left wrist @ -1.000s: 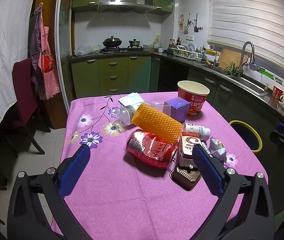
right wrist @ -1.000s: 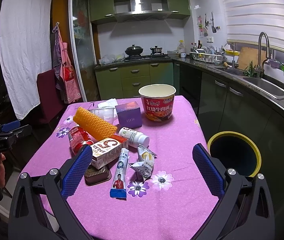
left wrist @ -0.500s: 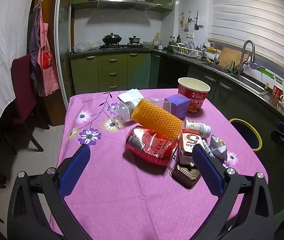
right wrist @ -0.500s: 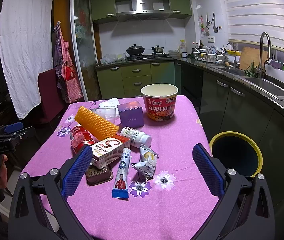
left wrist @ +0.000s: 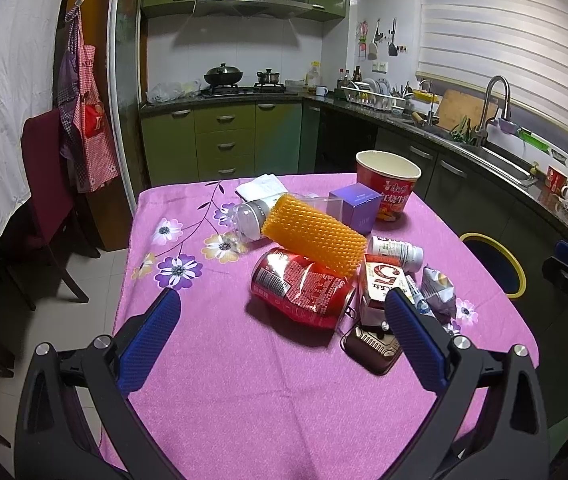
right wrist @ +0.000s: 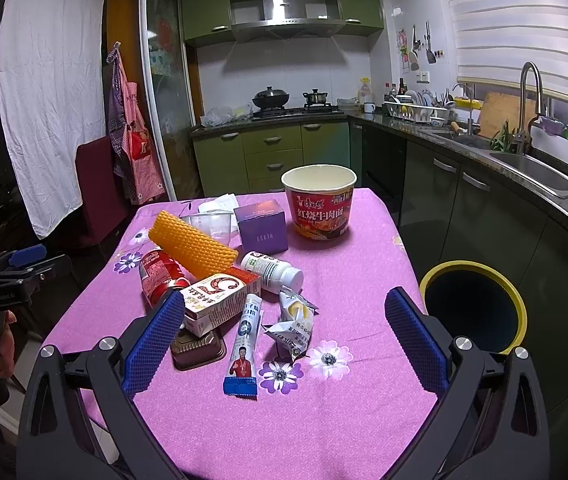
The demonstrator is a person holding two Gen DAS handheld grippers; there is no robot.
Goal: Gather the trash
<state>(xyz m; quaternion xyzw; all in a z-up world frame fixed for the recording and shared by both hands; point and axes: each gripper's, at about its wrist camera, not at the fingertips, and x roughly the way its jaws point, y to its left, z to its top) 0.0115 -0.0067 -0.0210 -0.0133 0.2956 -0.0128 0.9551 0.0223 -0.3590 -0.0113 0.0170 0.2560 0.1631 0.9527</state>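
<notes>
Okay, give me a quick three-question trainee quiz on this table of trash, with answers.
1. True or false: the orange bumpy foam sleeve leans on the red soda can.
2. What stands nearest the yellow-rimmed bin? A) red noodle bowl B) purple box C) brown tray
3. The left gripper and right gripper hold ____.

Key: 1 true; 2 A; 3 nothing, both open.

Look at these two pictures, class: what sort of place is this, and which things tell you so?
A home kitchen with a dining table. The signs: a stove with pots under an extractor hood, a sink with a tall tap, and a dish rack on the counter.
</notes>
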